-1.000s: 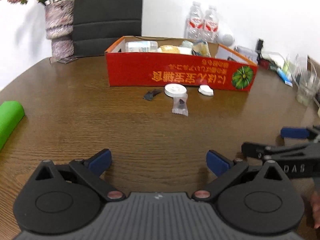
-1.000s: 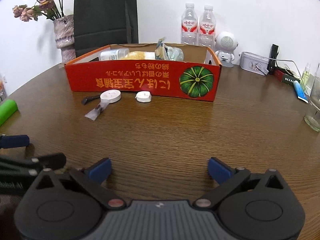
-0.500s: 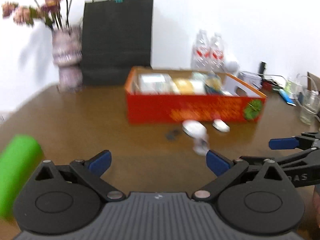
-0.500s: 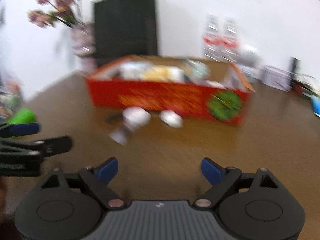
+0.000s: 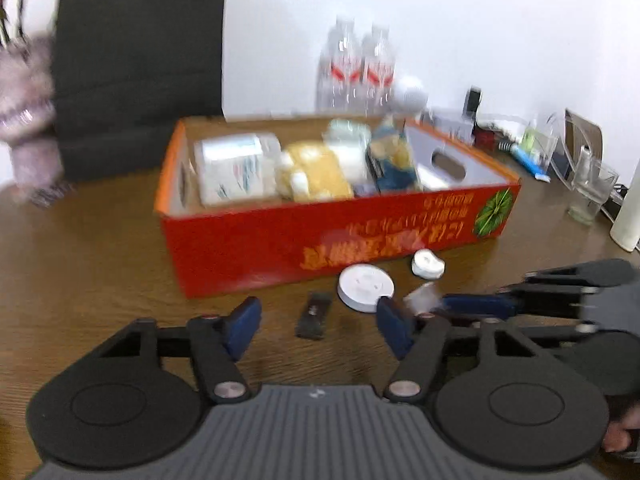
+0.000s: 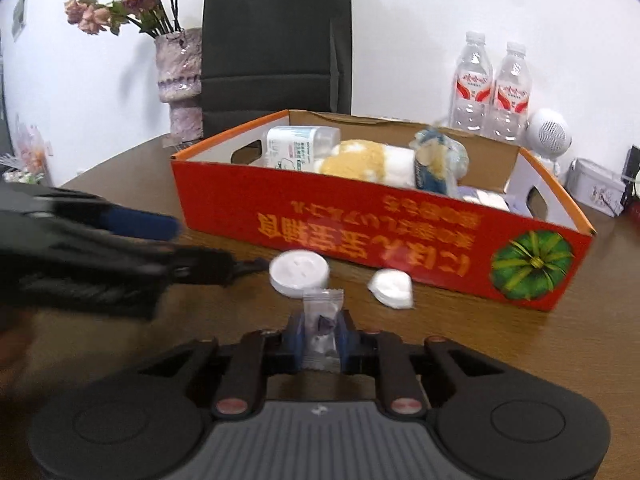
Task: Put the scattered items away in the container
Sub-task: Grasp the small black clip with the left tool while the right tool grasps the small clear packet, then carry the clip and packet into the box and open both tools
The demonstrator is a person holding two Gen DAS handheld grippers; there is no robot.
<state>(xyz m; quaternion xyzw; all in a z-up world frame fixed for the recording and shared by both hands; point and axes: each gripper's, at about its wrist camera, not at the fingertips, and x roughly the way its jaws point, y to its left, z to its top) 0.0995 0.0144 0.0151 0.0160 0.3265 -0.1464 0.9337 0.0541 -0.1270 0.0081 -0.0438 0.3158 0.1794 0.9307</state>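
Note:
The red cardboard box (image 5: pixel 280 248) (image 6: pixel 360 236) stands on the brown table and holds a white bottle, a yellow plush and a bag. In front of it lie a white round disc (image 5: pixel 366 286) (image 6: pixel 299 270), a small white piece (image 5: pixel 428 264) (image 6: pixel 391 286) and a small black item (image 5: pixel 314 314). My left gripper (image 5: pixel 317 328) is closing, with the black item between its blue fingers and clear gaps at both sides. My right gripper (image 6: pixel 320 332) is closing, its pads pressed on a clear wrapped packet (image 6: pixel 322 320) (image 5: pixel 422 296).
Behind the box stand a black paper bag (image 6: pixel 276 40), a vase of dried flowers (image 6: pixel 180 76), two water bottles (image 6: pixel 492 88) and a white round speaker (image 6: pixel 550 134). A glass (image 5: pixel 588 192) and small clutter sit at the table's right.
Both grippers moved forward to the items in front of the box. The right jaws closed on the clear packet. The left jaws narrowed around the black item.

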